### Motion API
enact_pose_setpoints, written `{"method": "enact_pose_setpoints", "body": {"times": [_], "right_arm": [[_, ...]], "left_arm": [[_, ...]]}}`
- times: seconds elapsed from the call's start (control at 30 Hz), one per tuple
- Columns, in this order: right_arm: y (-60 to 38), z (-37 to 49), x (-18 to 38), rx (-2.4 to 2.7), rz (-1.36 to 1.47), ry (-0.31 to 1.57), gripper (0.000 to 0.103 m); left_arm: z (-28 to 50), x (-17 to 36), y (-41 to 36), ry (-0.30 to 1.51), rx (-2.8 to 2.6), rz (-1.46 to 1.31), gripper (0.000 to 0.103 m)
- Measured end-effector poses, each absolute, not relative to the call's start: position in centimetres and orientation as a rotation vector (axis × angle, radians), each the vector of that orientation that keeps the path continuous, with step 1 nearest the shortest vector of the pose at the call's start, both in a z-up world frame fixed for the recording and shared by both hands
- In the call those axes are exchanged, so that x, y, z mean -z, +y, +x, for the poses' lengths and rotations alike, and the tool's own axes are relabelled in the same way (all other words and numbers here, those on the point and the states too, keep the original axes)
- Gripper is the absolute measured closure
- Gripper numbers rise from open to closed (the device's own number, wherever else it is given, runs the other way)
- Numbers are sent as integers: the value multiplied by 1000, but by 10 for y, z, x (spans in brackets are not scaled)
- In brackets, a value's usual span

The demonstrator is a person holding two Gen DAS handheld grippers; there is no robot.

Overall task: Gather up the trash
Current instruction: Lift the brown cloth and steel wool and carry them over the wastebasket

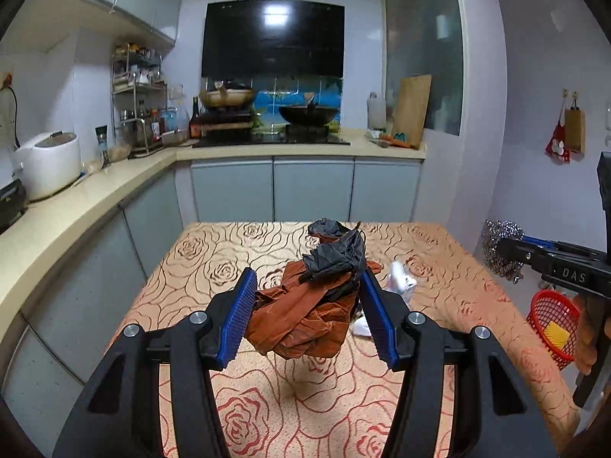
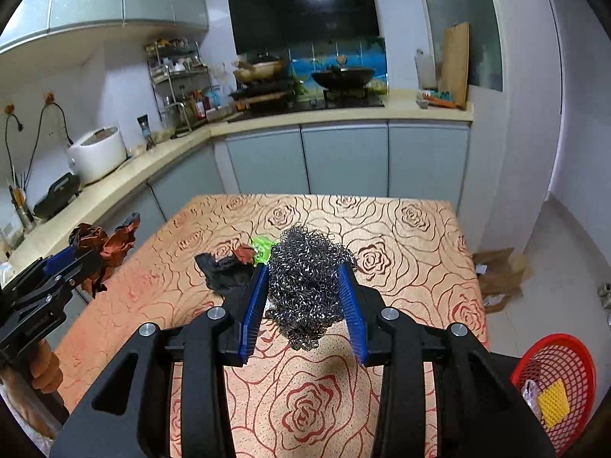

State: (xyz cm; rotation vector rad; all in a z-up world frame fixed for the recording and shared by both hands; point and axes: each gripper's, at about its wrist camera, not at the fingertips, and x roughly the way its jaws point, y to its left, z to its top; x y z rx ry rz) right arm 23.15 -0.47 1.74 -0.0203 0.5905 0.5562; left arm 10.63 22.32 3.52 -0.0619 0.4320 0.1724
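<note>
My left gripper (image 1: 307, 305) is shut on a crumpled brown wrapper (image 1: 301, 320) and holds it above the rose-patterned table (image 1: 244, 412). A crumpled black plastic bag (image 1: 336, 252) lies on the table just beyond it, with a white scrap (image 1: 399, 280) to its right. My right gripper (image 2: 305, 301) is shut on a steel wool scrubber (image 2: 309, 282), held above the table (image 2: 412, 221). In the right wrist view the black bag (image 2: 225, 271), a small brown scrap (image 2: 243, 252) and a green scrap (image 2: 261, 246) lie on the table. A red basket (image 2: 569, 366) stands low at the right.
The red basket (image 1: 550, 324) holds a yellow sponge (image 2: 553, 402). Kitchen counter (image 1: 76, 206) runs along the left and back with a rice cooker (image 1: 47, 162) and stove. A torn cardboard box (image 2: 500, 271) lies on the floor right of the table.
</note>
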Motion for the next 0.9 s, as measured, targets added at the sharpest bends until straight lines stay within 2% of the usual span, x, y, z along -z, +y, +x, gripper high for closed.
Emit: {"method": "enact_pose_setpoints", "body": {"times": [0.37,0.9], "right_arm": [[-39,216,-36,-517,23,545,66],[-108,202,-43,-374,82,523,66]], "left_arm": [[104,-57,188,386,-118,-43,50],[121,-59,121,377,35,-30,50]]}}
